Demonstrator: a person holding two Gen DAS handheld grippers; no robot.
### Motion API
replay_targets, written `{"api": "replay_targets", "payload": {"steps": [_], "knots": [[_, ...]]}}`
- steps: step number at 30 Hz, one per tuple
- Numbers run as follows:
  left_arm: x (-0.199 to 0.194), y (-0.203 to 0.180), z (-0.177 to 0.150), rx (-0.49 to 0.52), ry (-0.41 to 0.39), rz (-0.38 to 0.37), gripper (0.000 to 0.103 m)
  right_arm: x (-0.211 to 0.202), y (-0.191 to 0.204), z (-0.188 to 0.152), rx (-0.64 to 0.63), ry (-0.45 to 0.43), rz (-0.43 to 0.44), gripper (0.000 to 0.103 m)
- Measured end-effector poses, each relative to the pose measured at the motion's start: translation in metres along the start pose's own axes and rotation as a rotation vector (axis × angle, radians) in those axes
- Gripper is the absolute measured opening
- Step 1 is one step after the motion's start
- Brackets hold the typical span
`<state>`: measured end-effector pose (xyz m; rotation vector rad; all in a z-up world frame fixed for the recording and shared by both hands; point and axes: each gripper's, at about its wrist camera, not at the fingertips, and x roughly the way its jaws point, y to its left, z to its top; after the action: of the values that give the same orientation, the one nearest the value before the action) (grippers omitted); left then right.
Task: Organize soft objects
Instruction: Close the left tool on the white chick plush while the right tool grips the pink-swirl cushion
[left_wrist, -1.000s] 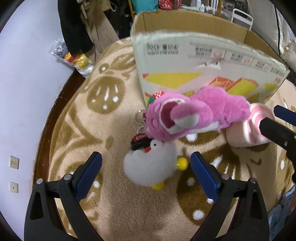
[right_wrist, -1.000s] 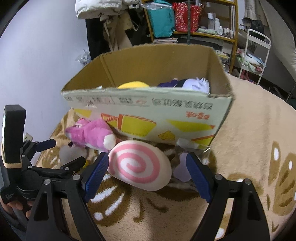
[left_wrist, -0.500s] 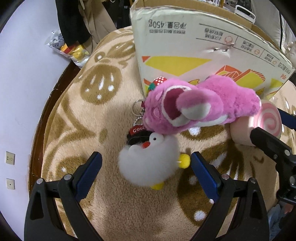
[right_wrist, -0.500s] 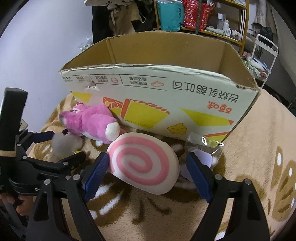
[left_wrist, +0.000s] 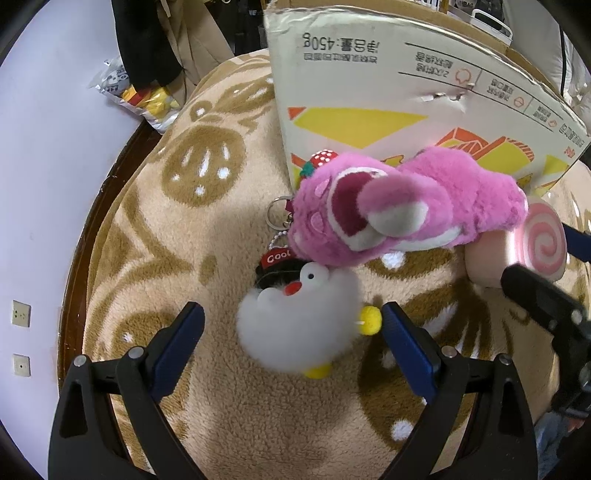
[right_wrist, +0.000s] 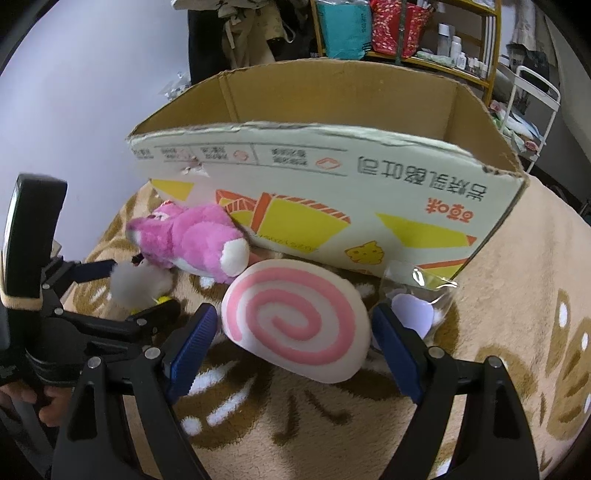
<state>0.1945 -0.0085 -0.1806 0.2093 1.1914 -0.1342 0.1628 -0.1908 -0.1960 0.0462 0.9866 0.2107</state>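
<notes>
Straddling the white duck plush (left_wrist: 299, 321), the left gripper (left_wrist: 293, 332) stands spread wide with the toy between its blue pads, untouched, on the beige patterned blanket (left_wrist: 147, 229). Just right, the pink bear plush (left_wrist: 406, 210) lies against the cardboard box (right_wrist: 332, 192). Further right, the right gripper (right_wrist: 291, 332) gapes wide around the pink swirl cushion (right_wrist: 295, 321), beside a small clear bag (right_wrist: 417, 295).

The bear (left_wrist: 406, 210) is bright pink. The little bird (left_wrist: 299, 325) is fluffy white with yellow feet (and a red beak). The round cushion (right_wrist: 295, 321) has a pink swirl. The blanket (left_wrist: 184, 229) is tan with brown shapes.
</notes>
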Motion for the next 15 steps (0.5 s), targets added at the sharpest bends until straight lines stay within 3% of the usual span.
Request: {"api": "replay_targets", "payload": {"steps": [7,15], "knots": [[0.0021,0.0039,0.0008,-0.010,0.004,-0.010,0.093,0.0060,0.0066,-0.0014,-0.043,0.012,-0.030,0.090],[0.0025,-0.0034,-0.0007,0.019,0.004,-0.025,0.076,0.0094,0.0004,-0.0020,-0.015,0.022,-0.026,0.090]]}}
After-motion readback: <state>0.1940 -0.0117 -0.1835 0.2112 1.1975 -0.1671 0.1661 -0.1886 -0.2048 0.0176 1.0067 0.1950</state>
